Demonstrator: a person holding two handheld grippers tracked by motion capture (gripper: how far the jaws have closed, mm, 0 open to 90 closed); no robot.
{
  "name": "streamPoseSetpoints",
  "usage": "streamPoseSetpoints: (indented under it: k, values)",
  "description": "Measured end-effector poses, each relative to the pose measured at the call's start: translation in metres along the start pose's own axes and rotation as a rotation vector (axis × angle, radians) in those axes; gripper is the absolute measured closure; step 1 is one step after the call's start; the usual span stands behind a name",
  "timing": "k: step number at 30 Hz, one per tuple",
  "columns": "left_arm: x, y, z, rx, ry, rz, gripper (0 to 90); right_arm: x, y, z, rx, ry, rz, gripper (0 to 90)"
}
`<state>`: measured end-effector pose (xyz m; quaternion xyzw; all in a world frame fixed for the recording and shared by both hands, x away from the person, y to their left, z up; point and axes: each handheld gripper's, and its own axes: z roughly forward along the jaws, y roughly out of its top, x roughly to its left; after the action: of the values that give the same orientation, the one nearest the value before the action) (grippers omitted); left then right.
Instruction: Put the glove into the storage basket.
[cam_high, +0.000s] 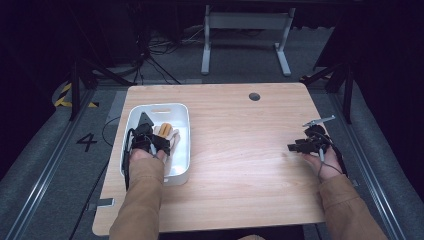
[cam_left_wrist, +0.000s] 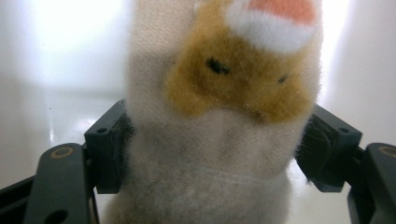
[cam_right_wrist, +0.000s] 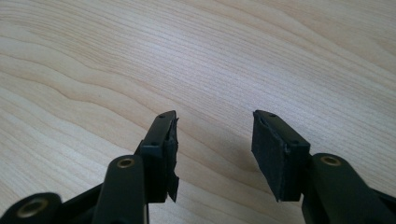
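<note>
One plush toy (cam_left_wrist: 219, 116) in left tongs (cam_left_wrist: 215, 149)

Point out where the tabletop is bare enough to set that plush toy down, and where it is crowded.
Most free: the wide bare wood between the white bin and the right tool, running to the table's near edge. The far strip near the dark round hole is bare too. Crowded: the bin itself, where the left tool grips the plush toy.
</note>
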<state>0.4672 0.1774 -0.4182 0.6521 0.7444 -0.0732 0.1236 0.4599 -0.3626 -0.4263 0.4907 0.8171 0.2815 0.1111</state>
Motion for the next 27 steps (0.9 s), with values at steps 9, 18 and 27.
streamPoseSetpoints:
  k: [9, 18, 27]
  values:
    - [-0.002, 0.001, -0.006, -0.002, 0.081, 0.033, 19.4, 0.000, 0.000, -0.001, -0.003, 0.005, -0.002, 50.8]
    - [-0.011, -0.005, -0.028, -0.072, 0.075, 0.089, 16.4, 0.002, 0.002, 0.000, -0.007, 0.008, -0.010, 50.8]
    - [-0.022, -0.016, -0.060, -0.227, 0.003, 0.189, 25.6, 0.004, 0.004, -0.001, -0.023, 0.008, -0.022, 50.8]
